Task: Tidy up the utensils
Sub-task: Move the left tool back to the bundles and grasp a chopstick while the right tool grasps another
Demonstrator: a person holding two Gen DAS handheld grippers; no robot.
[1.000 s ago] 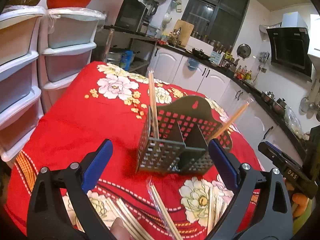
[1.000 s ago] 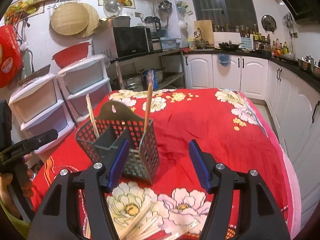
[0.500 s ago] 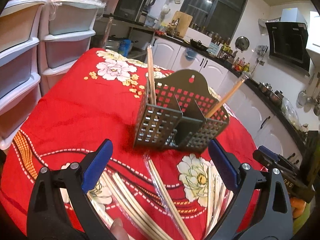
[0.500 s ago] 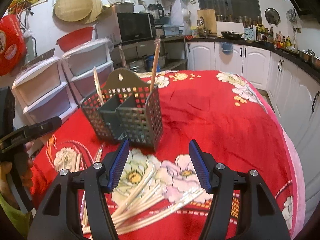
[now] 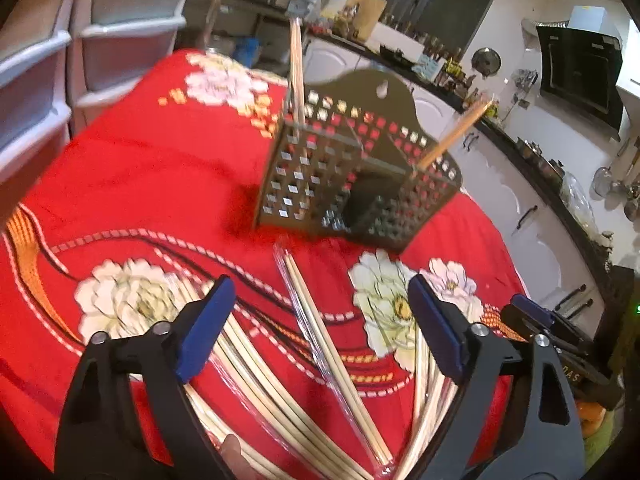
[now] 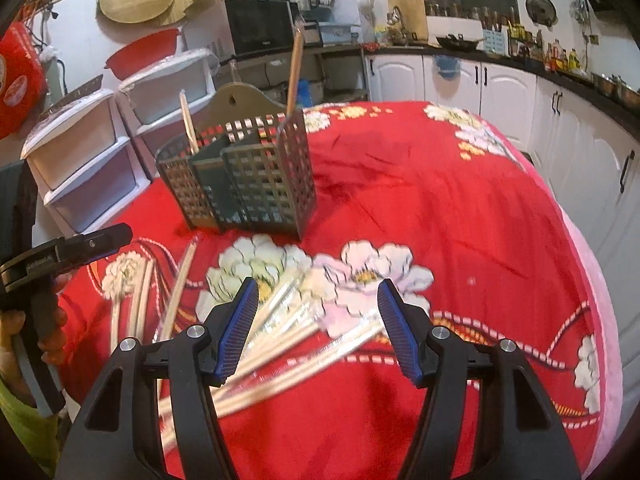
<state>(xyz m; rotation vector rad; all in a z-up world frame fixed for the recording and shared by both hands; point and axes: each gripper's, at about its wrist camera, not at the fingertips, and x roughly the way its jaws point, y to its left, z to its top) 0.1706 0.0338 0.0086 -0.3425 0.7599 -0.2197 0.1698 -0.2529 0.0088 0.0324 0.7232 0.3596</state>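
A dark perforated utensil holder (image 5: 352,184) (image 6: 248,184) stands on the red flowered tablecloth (image 5: 132,168). One pair of wooden chopsticks (image 5: 297,76) stands upright in its left compartment and another (image 5: 456,136) leans out at the right. Many loose chopsticks in clear sleeves (image 5: 332,352) (image 6: 288,340) lie scattered in front of the holder. My left gripper (image 5: 320,320) hovers over one sleeved pair; its jaws are closing and the pads touch nothing. My right gripper (image 6: 316,300) is open above another bunch, holding nothing.
White stacked plastic drawers (image 5: 48,64) (image 6: 88,152) stand beside the table's left side. White kitchen cabinets (image 6: 580,152) run along the right, past the table's pink edge (image 6: 600,280). A person's hand (image 6: 24,320) holds the left gripper's handle.
Both grippers have dropped toward the table and tilted down, so the loose chopsticks now fill the lower views. The left jaws have narrowed a little. The holder has not moved.
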